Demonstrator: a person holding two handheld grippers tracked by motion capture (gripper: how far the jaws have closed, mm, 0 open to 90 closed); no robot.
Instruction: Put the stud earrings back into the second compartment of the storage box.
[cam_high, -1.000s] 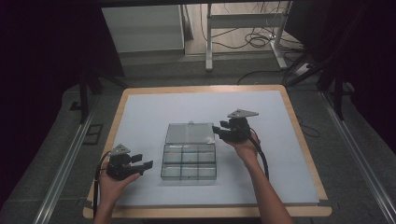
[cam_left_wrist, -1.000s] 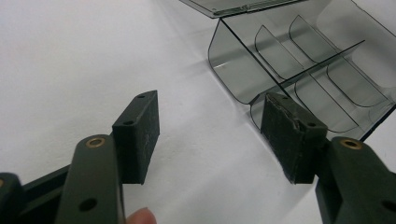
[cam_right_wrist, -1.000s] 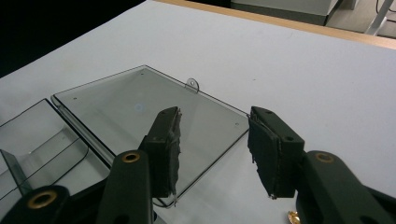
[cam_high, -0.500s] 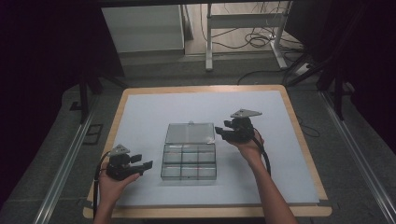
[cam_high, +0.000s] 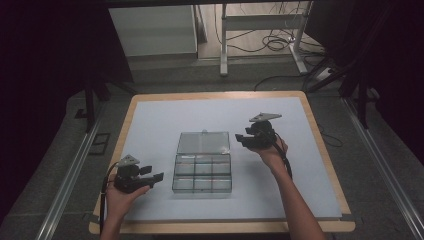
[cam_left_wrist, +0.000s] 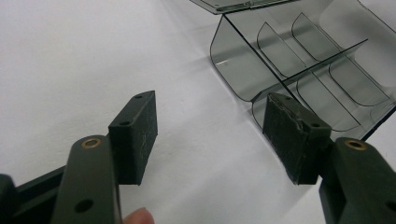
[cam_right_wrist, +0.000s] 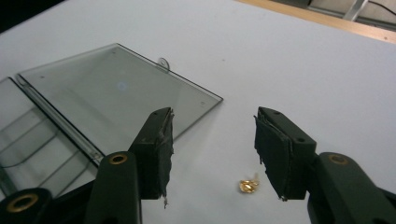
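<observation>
Jaws stand wide apart on the left gripper (cam_high: 150, 176), idling at about seven o'clock on the table (cam_high: 310, 165) with nothing between them; its own view shows the near corner of the clear compartment box (cam_left_wrist: 303, 60) just ahead. That box (cam_high: 202, 172) sits at the table's centre, lid (cam_high: 203, 142) flung flat toward twelve o'clock, and its cells look empty, though the smoky plastic makes that hard to swear to. Out at two o'clock, the right gripper (cam_right_wrist: 212, 149) hovers, jaws parted, over a small gold piece (cam_right_wrist: 247, 185), possibly an earring, lying on the mat just off the lid's corner. The pick-up looks next: better to drop straight down, centre the piece between the pads, and close gently so it doesn't skitter.
</observation>
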